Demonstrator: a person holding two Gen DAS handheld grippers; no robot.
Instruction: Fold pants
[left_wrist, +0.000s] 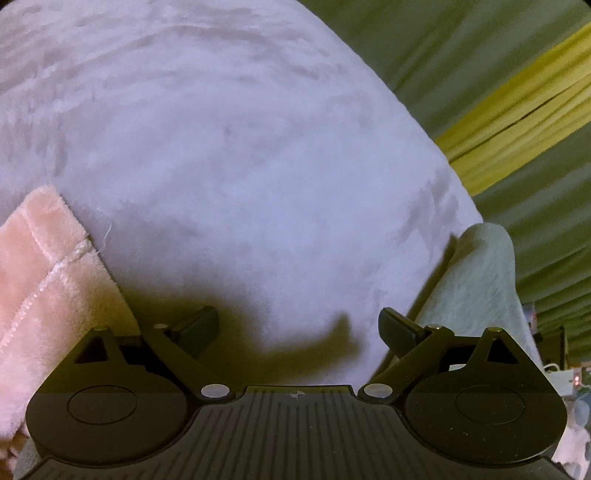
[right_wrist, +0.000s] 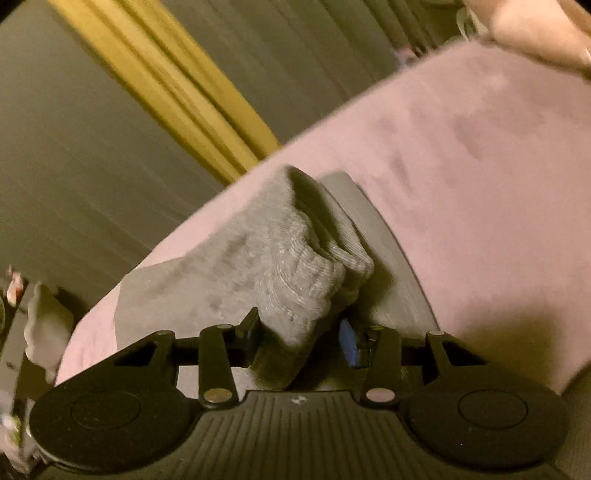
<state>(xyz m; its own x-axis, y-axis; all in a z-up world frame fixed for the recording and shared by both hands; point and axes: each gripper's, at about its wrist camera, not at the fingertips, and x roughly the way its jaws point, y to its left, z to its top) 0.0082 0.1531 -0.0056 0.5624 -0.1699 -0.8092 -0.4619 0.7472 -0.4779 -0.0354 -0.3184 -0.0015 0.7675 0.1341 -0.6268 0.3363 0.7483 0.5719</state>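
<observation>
The grey pants (right_wrist: 221, 266) lie bunched on a pale fluffy blanket (right_wrist: 480, 177). Their ribbed knit hem (right_wrist: 306, 291) is gathered up between the fingers of my right gripper (right_wrist: 299, 334), which is shut on it; the picture is blurred by motion. In the left wrist view, a strip of the same grey pants (left_wrist: 476, 280) shows at the right edge of the blanket (left_wrist: 240, 166). My left gripper (left_wrist: 299, 326) hovers just above the blanket, open, with nothing between its fingers. It stands beside the grey strip without touching it.
A pink fleece piece (left_wrist: 40, 266) with a stitched seam lies at the left of the blanket. Green curtains (left_wrist: 461, 55) with a yellow curtain (right_wrist: 159, 74) between them hang beyond the blanket's edge. Small cluttered items (right_wrist: 44, 325) sit low at the side.
</observation>
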